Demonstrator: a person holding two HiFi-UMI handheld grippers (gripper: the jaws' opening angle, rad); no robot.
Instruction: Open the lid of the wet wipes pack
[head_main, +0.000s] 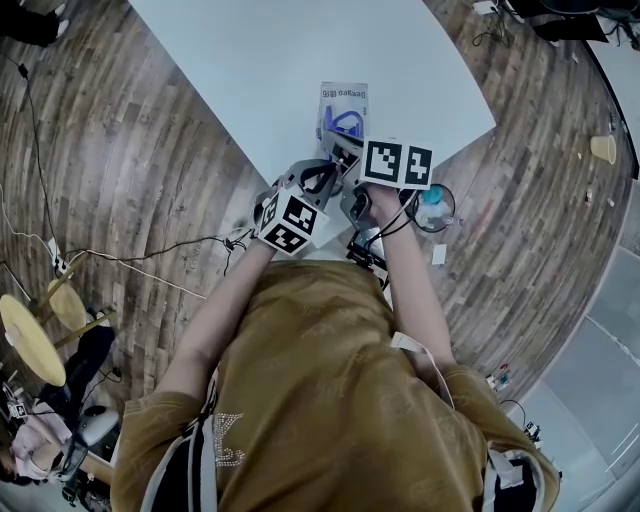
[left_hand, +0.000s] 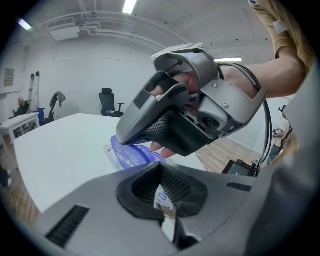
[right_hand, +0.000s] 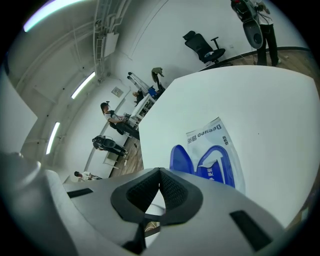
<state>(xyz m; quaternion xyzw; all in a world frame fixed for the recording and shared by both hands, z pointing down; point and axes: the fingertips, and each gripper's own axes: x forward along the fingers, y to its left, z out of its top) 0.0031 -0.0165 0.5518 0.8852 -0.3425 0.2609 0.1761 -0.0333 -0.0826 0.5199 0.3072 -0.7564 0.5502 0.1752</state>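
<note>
The wet wipes pack (head_main: 343, 108) lies flat on the white table (head_main: 260, 70), near its front corner. In the right gripper view the pack (right_hand: 220, 150) shows its blue lid (right_hand: 180, 159) flipped up beside the oval opening. My left gripper (left_hand: 161, 167) is shut, and a printed strip of the pack's near edge (left_hand: 163, 199) sits between its pads. In the head view it (head_main: 318, 178) meets that edge. My right gripper (right_hand: 160, 172) is shut on nothing and hangs just short of the pack and above the left gripper (head_main: 345, 150).
The table's corner edge (head_main: 300, 190) runs right under both grippers. On the wooden floor lie cables (head_main: 150, 260), a clear cup (head_main: 435, 207) and a yellow stool (head_main: 30, 340). An office chair (right_hand: 202, 47) and people stand far behind the table.
</note>
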